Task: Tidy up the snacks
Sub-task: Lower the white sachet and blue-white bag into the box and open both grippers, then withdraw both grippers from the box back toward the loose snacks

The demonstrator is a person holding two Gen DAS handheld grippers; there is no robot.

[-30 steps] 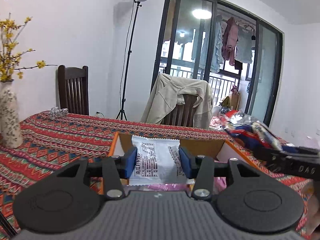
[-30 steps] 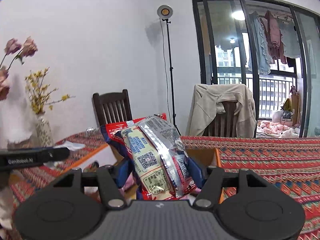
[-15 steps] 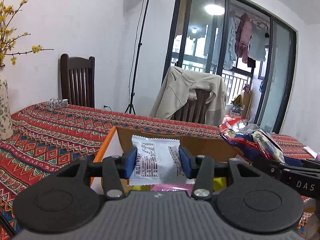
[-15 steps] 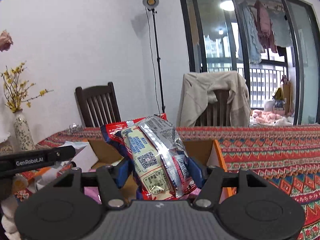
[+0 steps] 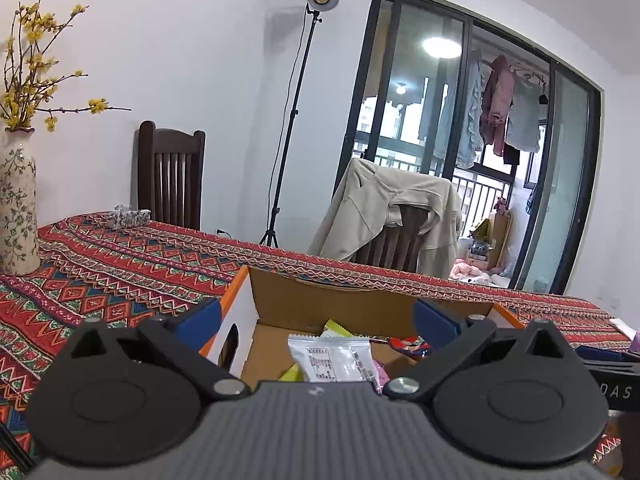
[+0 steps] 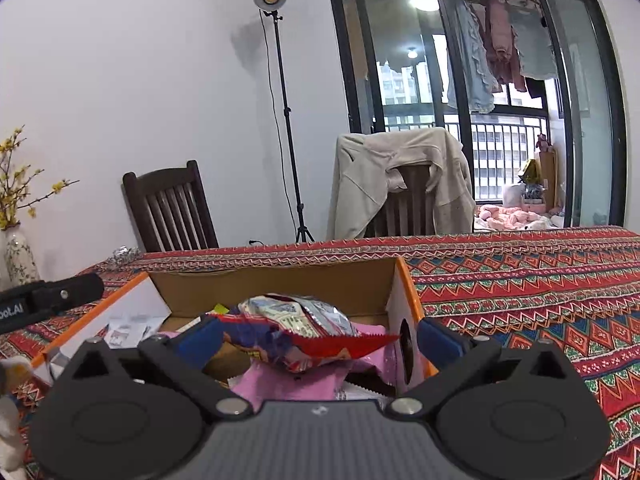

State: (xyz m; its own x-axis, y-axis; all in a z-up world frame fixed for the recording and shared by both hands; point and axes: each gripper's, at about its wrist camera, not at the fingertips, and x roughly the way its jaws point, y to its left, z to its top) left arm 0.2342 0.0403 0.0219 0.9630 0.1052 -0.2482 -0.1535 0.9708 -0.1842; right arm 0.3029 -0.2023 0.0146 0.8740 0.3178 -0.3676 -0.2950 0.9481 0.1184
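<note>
1. Snacks: white packet lies in the box, below and between the left gripper's spread fingers, clear of both pads. Red-blue bag lies on top of the pile in the same box, resting on a pink packet, between the right gripper's fingers.
2. Claws: both sets of jaws are opening right now and already stand wide. Left pads touch nothing. The bag looks free of the right pads too, though its left end sits close to the left pad, so I can't rule out contact there.
3. Handling, my read: both are light, sealed film pouches. Soft, crinkly and slick, they deform under a pinch. The bag looks puffy, so its contents may crush; go gentle.
4. Grip point: take the flat crimped seal or pinch across the narrow body. The bag's serrated red edge sticks out right and is an easy tab. The white packet is flat, so grab an edge, not the face.
5. Risk: the bag sits high on a loose pile near the box's right wall and could slide.
6. Surface: table under a red patterned cloth; the fabric may bunch if the box is dragged.
7. Room: vase with yellow sprigs at left, two chairs, one with a jacket draped over it, lamp stand, glass balcony doors with laundry behind.
</note>
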